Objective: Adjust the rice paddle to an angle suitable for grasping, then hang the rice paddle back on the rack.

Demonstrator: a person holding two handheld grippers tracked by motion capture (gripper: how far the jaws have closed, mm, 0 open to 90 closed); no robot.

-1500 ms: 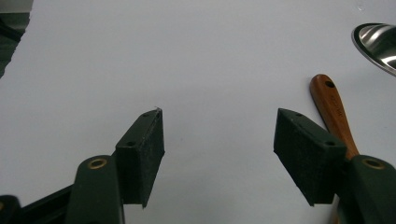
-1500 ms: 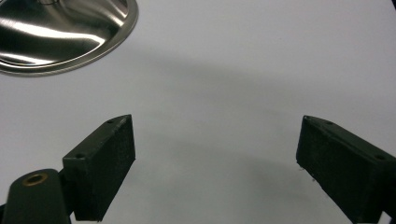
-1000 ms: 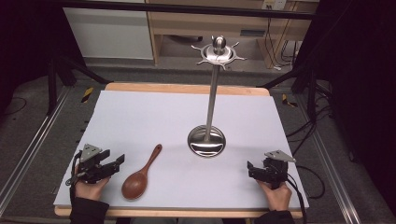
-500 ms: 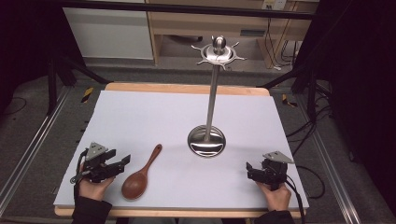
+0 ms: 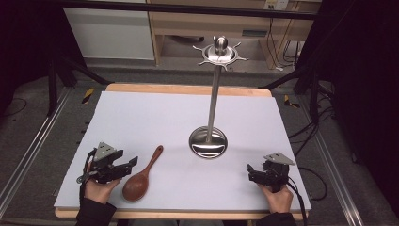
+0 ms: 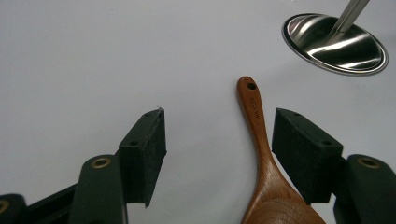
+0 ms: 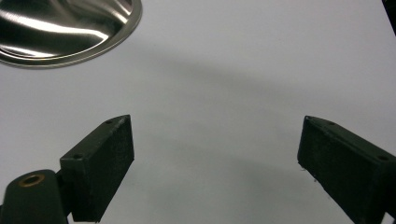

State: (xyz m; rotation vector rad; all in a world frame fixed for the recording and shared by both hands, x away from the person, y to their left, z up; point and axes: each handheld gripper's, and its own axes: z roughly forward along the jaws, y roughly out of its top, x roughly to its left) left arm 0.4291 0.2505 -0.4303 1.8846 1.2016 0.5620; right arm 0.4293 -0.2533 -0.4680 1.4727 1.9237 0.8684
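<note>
High view: your left gripper (image 5: 132, 162) closes in on the wooden spoon (image 5: 142, 176) lying near the front edge of the worktop (image 5: 141, 117), left of the steel utensil stand (image 5: 210, 139). Its jaws stand apart, the handle running up just inside the right-hand one in the left gripper view, not yet pinched. Your right gripper (image 5: 251, 171) rests wide open and empty by the front right corner. Next, likely: centre on the handle, then squeeze.
</note>
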